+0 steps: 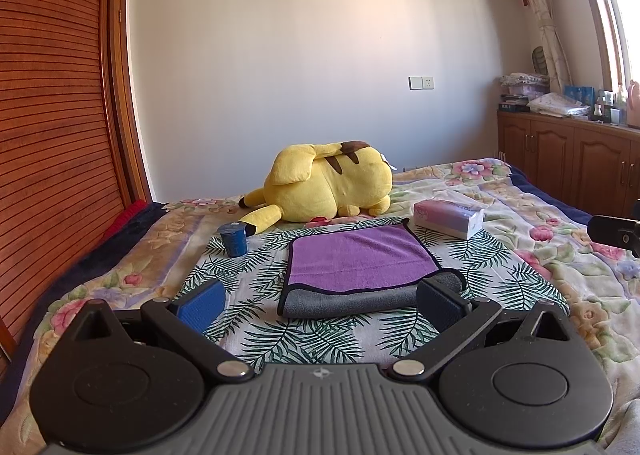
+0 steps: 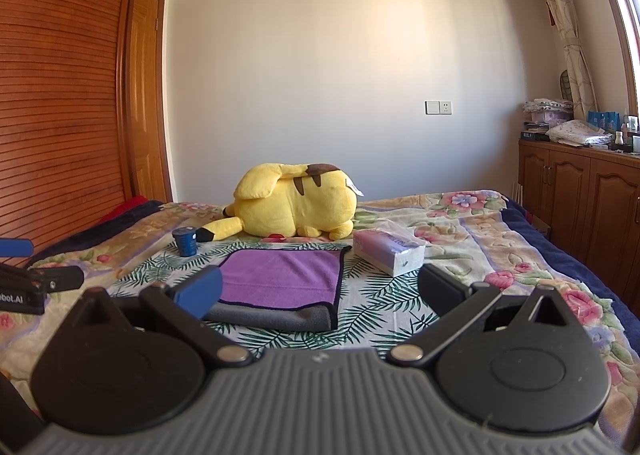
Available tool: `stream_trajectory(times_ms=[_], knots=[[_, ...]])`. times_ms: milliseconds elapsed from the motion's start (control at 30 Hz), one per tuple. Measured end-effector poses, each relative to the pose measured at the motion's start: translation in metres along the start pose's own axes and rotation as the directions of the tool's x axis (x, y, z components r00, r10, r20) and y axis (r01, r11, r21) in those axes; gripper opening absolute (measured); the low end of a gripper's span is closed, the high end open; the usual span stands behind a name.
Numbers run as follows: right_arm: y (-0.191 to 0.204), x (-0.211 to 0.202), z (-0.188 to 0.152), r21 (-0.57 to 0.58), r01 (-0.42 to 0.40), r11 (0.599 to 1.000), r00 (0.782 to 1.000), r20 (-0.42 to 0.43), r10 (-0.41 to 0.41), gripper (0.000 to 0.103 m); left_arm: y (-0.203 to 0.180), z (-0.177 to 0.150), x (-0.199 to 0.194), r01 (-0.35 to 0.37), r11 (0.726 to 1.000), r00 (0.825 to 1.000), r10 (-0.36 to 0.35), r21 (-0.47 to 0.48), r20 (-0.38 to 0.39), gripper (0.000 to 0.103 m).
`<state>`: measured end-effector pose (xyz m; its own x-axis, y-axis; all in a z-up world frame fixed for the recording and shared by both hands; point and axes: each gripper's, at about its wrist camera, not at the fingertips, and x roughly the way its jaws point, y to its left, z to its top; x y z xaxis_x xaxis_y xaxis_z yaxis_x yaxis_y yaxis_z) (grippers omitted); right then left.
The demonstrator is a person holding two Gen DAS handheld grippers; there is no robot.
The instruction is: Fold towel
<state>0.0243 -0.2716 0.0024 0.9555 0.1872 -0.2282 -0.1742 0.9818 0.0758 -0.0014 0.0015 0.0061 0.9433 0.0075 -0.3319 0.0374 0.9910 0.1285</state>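
On the bed (image 1: 500, 191), at the far left of the leaf-print cloth (image 1: 248, 267), stands a small blue cup (image 1: 233, 239); its label is too small to read. Behind it lies a yellow plush toy (image 1: 328, 187). At the middle of the cloth rests the towel (image 1: 356, 267), folded, purple face up over grey, its folded edge toward the cameras and its long axis running left to right. To the right sits a tissue pack (image 1: 450, 217), its print unreadable. The left gripper (image 1: 320, 305) hangs before the towel, jaws wide, holding nothing; "obot.AI" shows on its body in the right view. The right gripper (image 2: 320, 291) is likewise spread wide and empty.
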Motion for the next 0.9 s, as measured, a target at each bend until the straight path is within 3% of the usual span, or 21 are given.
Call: stream_trajectory(times_ms=[900], knots=[[-0.0004, 0.001, -0.001, 0.0, 0.0, 1.0, 1.0, 0.0, 0.0, 0.103, 0.0019, -0.0037, 0.0004, -0.004, 1.0, 1.0, 0.004, 0.004, -0.004, 0.087]])
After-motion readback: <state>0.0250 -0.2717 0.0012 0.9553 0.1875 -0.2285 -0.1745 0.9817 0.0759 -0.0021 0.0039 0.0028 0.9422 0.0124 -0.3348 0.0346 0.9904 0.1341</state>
